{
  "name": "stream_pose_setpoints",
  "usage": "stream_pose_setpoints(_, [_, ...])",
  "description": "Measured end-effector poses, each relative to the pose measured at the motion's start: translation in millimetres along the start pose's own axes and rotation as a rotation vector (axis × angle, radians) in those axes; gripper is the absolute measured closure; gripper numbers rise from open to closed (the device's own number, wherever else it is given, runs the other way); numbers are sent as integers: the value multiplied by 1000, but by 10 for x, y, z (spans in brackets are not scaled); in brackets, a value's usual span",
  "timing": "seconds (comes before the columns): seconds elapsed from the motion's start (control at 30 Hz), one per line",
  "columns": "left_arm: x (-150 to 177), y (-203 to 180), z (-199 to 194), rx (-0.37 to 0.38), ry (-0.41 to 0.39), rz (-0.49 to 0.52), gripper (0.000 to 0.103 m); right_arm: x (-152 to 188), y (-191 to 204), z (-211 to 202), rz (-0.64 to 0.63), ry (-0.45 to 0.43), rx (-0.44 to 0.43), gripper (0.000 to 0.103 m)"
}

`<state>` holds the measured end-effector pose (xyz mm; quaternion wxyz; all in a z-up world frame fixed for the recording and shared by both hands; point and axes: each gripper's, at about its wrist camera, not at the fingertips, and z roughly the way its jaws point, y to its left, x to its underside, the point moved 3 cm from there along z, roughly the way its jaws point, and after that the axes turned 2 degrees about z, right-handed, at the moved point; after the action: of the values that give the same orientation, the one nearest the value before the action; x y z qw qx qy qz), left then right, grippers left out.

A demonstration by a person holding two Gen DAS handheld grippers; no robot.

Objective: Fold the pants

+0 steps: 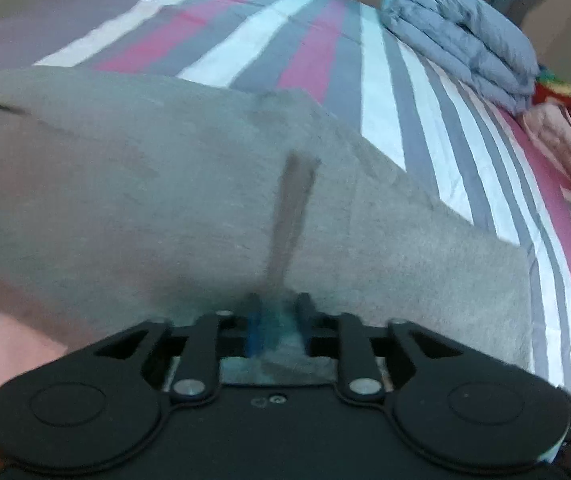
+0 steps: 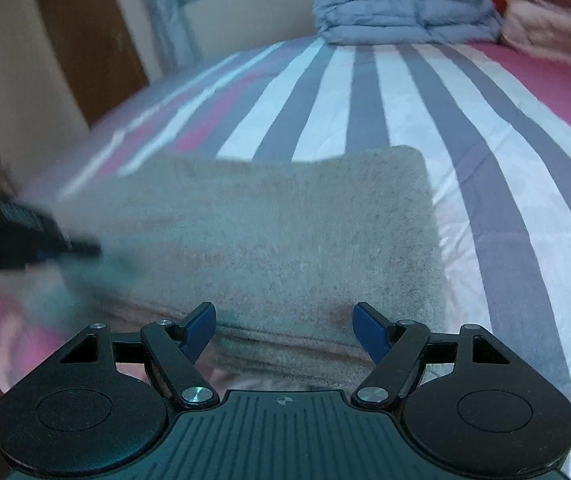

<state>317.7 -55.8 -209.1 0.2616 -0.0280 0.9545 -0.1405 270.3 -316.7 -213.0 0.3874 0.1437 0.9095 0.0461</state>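
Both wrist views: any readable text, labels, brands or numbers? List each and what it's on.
None readable in either view.
Left gripper: a small ribbed or printed patch on its body, too blurred to tell if it is text.
Right gripper: only a crosshair symbol on its base, no words.
Grey pants, striped bedsheet: no print.

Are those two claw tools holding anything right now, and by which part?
The left gripper pinches the near edge of the grey fleece pants. The right gripper hangs open above them, holding nothing.
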Motion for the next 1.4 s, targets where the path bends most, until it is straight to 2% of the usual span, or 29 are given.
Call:
stream_pose_setpoints(0.1, [-54,50,-150,-2,7,-34,68,-25,-11,-20,44,-24,-35,27])
stream_pose_setpoints(0.2, [-84,15,-340,-92,-47,20,52,-85,32,-10,107,-33,-73,27])
stream_pose_setpoints(0.23, [-88,13,-395,-127,-67,39,42,-104,75,-11,108,-34,-81,27])
stream_pose_setpoints(0.27, [-72,22,-460,-173,-87,62,38,-117,123,-5,103,-33,-87,27])
stream_pose_setpoints(0.4, [-39,94,-668,-252,-115,108,38,-180,366,56,83,-32,-107,27])
stream_pose_setpoints(0.67, [-97,587,-870,-320,-117,22,37,-415,779,256,28,-45,-108,27])
stream_pose_setpoints(0.8, [-161,805,-839,-359,-116,-17,36,-455,981,423,-11,-42,-75,26])
stream_pose_setpoints(0.87, [-172,965,-839,-368,-112,-62,36,-408,1073,527,-34,-27,-55,15])
stream_pose_setpoints(0.93, [-186,1161,-855,-376,-112,-118,35,-275,1163,721,-100,66,-22,11])
stream_pose_setpoints(1.1, [-211,1836,-816,-353,-94,-373,33,-180,1133,773,-105,43,-22,10])
stream_pose_setpoints(1.17, [-204,2057,-765,-300,-91,-471,33,-185,1108,780,-93,44,-32,10])
stream_pose_setpoints(1.23, [-231,2178,-696,-235,-92,-525,32,-182,1095,778,-91,39,-36,10])
stream_pose_setpoints(1.3, [-272,2253,-583,-179,-68,-551,28,-183,1096,774,-90,36,-35,9])
stream_pose_setpoints(1.37, [-292,2345,-465,-133,-44,-610,12,-183,1091,773,-89,40,-38,9])
stream_pose_setpoints(1.4, [-297,2388,-426,-106,-42,-634,9,-164,1102,745,-88,41,-41,9])
